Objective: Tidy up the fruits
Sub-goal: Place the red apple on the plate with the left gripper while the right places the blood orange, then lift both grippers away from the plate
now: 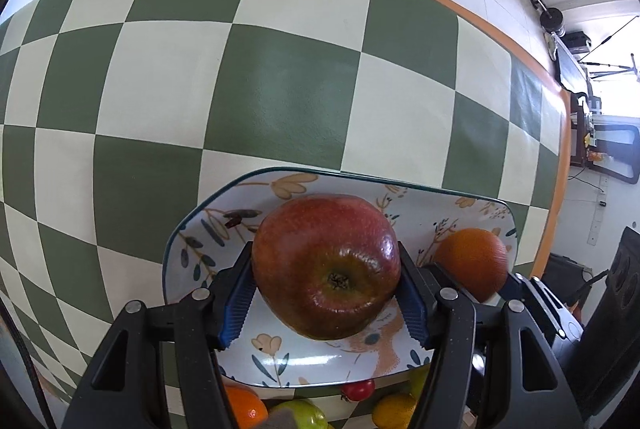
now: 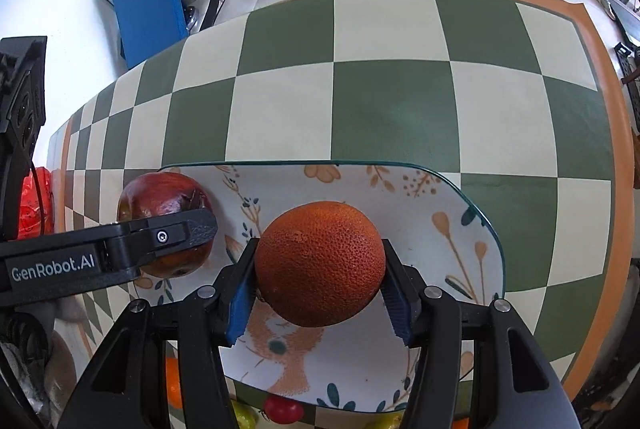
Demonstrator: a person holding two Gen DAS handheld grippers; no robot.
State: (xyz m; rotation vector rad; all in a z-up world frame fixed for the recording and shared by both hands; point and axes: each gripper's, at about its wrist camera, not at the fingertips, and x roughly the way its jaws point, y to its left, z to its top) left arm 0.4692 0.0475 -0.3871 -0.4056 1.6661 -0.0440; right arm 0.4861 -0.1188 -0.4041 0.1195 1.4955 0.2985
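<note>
2 tools work over a floral plate (image 1: 192, 249) on a green-and-cream checked surface (image 1: 280, 89). The left tool (image 1: 326, 293) has its blue-padded fingers (image 1: 240, 303) closed against both sides of a red apple (image 1: 326, 265), blossom end toward the camera, held above the plate's left half. In the left wrist view the orange (image 1: 472, 265) sits just to the apple's right, over the plate's right side, with part of the right tool touching its near edge.

From the right wrist, the right tool (image 2: 318, 291) grips that orange (image 2: 318, 263) between its ribbed blue fingers (image 2: 242, 303), each one pressed to the rind, above the plate (image 2: 472, 229) and its printed animal face. The apple (image 2: 164, 205) appears at left by the plate's edge, partly hidden behind the left tool (image 2: 160, 237), whose black body carries the lettering "GenRobot.AI".

Whether either fruit rests on the plate or hangs just clear of it cannot be told. Beyond the plate's near rim lie more fruit: a small red one (image 2: 282, 409), green ones (image 1: 300, 415), a yellow one (image 1: 394, 409) and another orange (image 1: 244, 409). Weights and a bench stand on the floor past the surface's orange border (image 2: 608, 149).
</note>
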